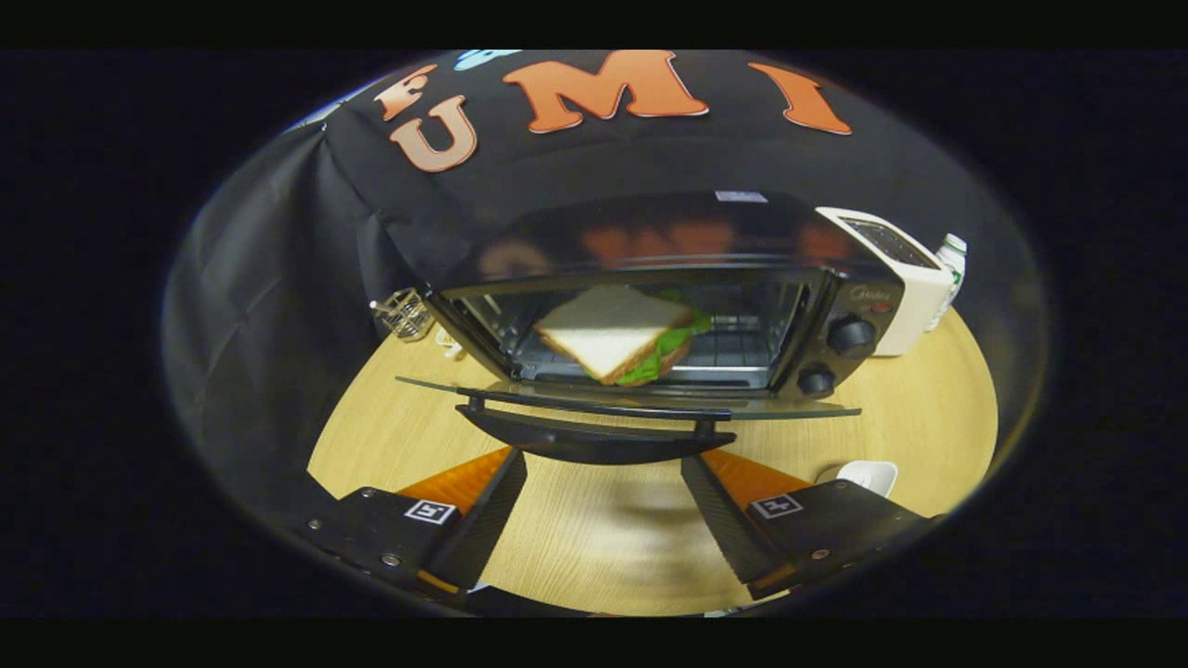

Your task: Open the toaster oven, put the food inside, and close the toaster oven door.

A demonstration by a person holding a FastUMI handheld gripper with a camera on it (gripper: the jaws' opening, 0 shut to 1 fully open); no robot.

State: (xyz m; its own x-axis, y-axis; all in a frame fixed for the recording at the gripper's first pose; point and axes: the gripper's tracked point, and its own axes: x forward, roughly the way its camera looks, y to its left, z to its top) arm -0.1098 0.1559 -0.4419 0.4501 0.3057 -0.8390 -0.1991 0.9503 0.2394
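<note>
A black toaster oven (650, 241) stands on the wooden table just ahead of me, its glass door (631, 399) folded down flat toward me. The door's black handle (599, 436) hangs right above my fingertips. Inside on the wire rack lies a sandwich (617, 334) of white bread with green lettuce at its right edge. My gripper (603, 464) is open, with bare table between the fingers; the tips reach up to the handle's underside, and I cannot tell whether they touch it.
Two round knobs (849, 336) sit on the oven's right panel. A white toaster (905, 278) and a bottle (951, 255) stand to the oven's right. Left of the oven is a small wire rack (404, 314). A white dish (871, 475) lies beside my right finger.
</note>
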